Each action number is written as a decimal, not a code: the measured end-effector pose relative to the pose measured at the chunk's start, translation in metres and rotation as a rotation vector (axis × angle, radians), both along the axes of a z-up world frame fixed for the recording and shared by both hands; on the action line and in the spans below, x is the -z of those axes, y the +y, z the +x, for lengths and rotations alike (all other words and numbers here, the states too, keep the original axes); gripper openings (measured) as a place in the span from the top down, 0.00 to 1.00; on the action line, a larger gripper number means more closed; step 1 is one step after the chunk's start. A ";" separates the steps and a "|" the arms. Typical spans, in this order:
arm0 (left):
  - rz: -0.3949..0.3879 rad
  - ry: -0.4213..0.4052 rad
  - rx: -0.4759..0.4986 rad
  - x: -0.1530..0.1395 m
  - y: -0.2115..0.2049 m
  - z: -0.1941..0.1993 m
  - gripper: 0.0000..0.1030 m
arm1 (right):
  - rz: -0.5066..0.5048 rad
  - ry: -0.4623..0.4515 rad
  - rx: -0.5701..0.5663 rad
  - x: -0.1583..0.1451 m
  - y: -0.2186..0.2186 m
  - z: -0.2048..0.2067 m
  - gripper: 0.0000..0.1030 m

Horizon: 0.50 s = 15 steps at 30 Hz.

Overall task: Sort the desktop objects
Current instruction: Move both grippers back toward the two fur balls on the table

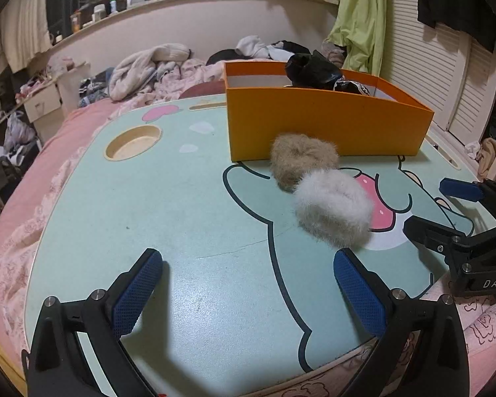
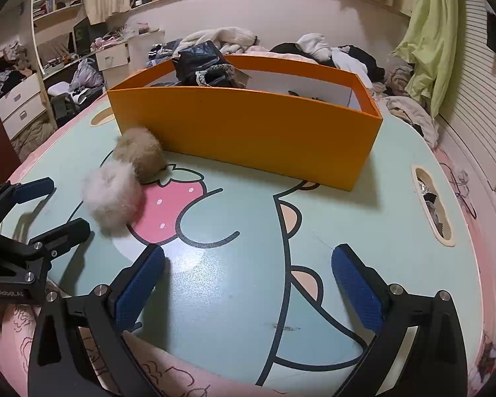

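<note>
A tan fluffy scrunchie (image 1: 302,160) (image 2: 140,155) and a white fluffy scrunchie (image 1: 334,210) (image 2: 112,195) lie touching each other on the mint cartoon lap table (image 1: 182,215) (image 2: 363,218), just in front of an orange box (image 1: 327,125) (image 2: 248,132). Black items (image 1: 314,71) (image 2: 205,66) stick out of the box. My left gripper (image 1: 248,284) is open and empty, low over the table, with the white scrunchie just beyond its right finger. My right gripper (image 2: 248,281) is open and empty near the table's front edge, the scrunchies to its left. Each gripper shows in the other's view: the right one (image 1: 443,205), the left one (image 2: 58,205).
The table sits on a pink bed (image 1: 33,198). It has a round cup recess (image 1: 134,142) at the far left and a slot (image 2: 433,205) at the right holding small items. Piled clothes (image 1: 168,66) lie behind the box. Louvred doors (image 1: 430,66) stand at the right.
</note>
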<state>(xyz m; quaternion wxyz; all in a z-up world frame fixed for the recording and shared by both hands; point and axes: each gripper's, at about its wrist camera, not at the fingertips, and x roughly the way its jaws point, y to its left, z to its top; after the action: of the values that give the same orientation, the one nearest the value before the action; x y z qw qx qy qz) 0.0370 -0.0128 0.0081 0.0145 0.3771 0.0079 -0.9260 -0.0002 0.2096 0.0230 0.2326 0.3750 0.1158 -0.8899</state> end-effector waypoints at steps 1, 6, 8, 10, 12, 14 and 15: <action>0.001 0.000 0.000 0.000 0.000 0.000 0.00 | 0.001 0.000 0.000 0.000 -0.001 0.000 0.02; -0.001 0.000 -0.001 0.000 0.000 0.000 0.00 | 0.001 -0.001 0.001 0.000 -0.001 0.001 0.02; 0.000 0.000 -0.001 0.000 0.000 0.000 0.00 | 0.001 0.000 0.000 0.000 -0.001 0.001 0.02; -0.001 0.001 -0.001 -0.001 0.001 -0.001 0.00 | 0.002 0.000 0.000 0.000 -0.002 0.001 0.02; -0.001 0.001 -0.001 0.001 0.000 0.002 0.00 | 0.002 -0.001 0.000 -0.001 -0.002 0.001 0.02; -0.001 0.002 -0.001 0.001 -0.001 0.002 0.00 | 0.001 -0.001 0.001 -0.001 -0.003 0.001 0.02; -0.001 0.002 -0.001 0.002 0.000 0.002 0.00 | 0.002 -0.001 0.001 -0.001 -0.003 0.001 0.02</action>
<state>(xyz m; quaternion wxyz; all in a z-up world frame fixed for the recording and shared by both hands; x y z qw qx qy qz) 0.0392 -0.0132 0.0065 0.0150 0.3763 0.0076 -0.9264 0.0010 0.2070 0.0237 0.2319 0.3755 0.1162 -0.8898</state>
